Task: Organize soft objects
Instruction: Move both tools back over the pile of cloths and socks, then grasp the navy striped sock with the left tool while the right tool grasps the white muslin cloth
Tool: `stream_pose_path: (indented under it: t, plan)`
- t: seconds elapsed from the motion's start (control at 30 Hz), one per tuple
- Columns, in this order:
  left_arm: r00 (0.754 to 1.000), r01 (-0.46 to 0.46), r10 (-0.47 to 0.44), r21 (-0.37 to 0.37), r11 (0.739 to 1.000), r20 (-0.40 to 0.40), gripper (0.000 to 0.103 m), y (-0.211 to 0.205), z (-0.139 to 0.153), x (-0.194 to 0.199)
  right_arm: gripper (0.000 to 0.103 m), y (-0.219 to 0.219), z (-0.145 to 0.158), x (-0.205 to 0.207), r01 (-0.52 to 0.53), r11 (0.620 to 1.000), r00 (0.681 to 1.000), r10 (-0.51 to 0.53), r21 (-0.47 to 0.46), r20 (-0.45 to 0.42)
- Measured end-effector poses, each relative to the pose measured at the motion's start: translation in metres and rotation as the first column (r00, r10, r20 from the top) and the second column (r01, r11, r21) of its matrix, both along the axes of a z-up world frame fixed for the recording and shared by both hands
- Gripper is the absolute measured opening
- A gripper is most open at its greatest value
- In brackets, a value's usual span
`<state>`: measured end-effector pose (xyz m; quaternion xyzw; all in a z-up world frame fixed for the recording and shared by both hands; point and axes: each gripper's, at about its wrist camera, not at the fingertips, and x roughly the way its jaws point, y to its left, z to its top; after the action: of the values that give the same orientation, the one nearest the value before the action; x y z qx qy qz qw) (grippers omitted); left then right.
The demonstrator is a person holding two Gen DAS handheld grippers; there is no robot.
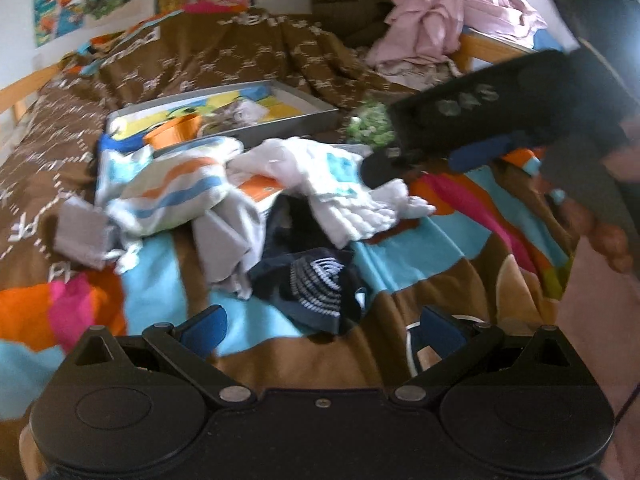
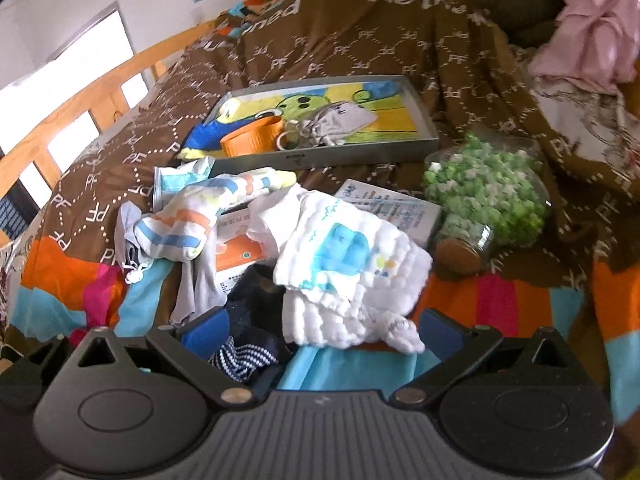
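Observation:
A heap of soft things lies on the bed. In the left wrist view my left gripper (image 1: 320, 330) is open just short of a dark striped sock (image 1: 316, 284). Past it lie a white muslin cloth (image 1: 340, 196), an orange-and-blue striped cloth (image 1: 172, 196) and a grey cloth (image 1: 80, 232). My right gripper (image 1: 400, 160) comes in from the upper right, over the white cloth's edge. In its own view the right gripper (image 2: 322, 330) is open; the white cloth with a blue print (image 2: 348, 264) lies between its spread fingers, unsqueezed, and the striped sock (image 2: 248, 356) lies by the left finger.
A grey tray (image 2: 424, 120) behind the heap holds an orange ring-shaped thing (image 2: 252, 136) and a grey pouch (image 2: 344, 120). A glass jar of green paper stars (image 2: 488, 196) lies on its side at the right. An orange box (image 2: 240, 256) and a leaflet (image 2: 396, 208) sit under the cloths. Pink bedding (image 1: 448, 12) is piled behind.

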<state>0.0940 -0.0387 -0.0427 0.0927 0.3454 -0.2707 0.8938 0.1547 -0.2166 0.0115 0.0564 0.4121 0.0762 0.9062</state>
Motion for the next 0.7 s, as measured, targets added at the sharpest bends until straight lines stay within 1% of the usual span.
stream_pose_path:
  t: [0.1,0.17,0.23,0.3,0.4,0.53,0.63,0.7]
  plan:
    - [0.998,0.053,-0.053,0.033,0.998,0.026,0.102,-0.01,-0.006,0.004,0.103,-0.002,-0.004,0.017,-0.029,0.999,0.999,0.028,-0.019,-0.017]
    - [0.996,0.091,-0.092,0.052,0.995,0.02,0.102,-0.016,-0.012,0.008,0.103,-0.006,-0.007,0.03,-0.05,0.999,0.998,0.05,-0.002,-0.034]
    - [0.994,0.112,-0.112,0.039,0.993,0.003,0.102,-0.017,-0.016,0.011,0.103,-0.009,-0.011,0.042,-0.073,0.997,0.996,0.073,0.009,-0.048]
    - [0.993,0.113,-0.113,0.012,0.994,-0.021,0.102,-0.016,-0.019,0.016,0.103,-0.01,-0.014,0.052,-0.092,0.996,0.994,0.091,-0.003,-0.052]
    - [0.994,0.087,-0.09,-0.047,0.995,-0.062,0.102,-0.011,-0.022,0.026,0.103,-0.012,-0.019,0.067,-0.113,0.993,0.992,0.112,-0.028,-0.055]
    - [0.994,0.025,-0.036,-0.107,0.994,-0.107,0.102,-0.004,-0.026,0.039,0.103,-0.018,-0.026,0.082,-0.111,0.994,0.991,0.11,-0.019,-0.077]
    - [0.99,-0.03,0.008,-0.157,0.987,-0.139,0.099,0.003,-0.029,0.047,0.103,-0.019,-0.03,0.086,-0.109,0.994,0.991,0.107,-0.024,-0.082]
    - [0.986,-0.068,0.034,-0.203,0.977,-0.166,0.099,0.008,-0.031,0.05,0.103,-0.018,-0.033,0.089,-0.112,0.993,0.99,0.108,-0.037,-0.088]
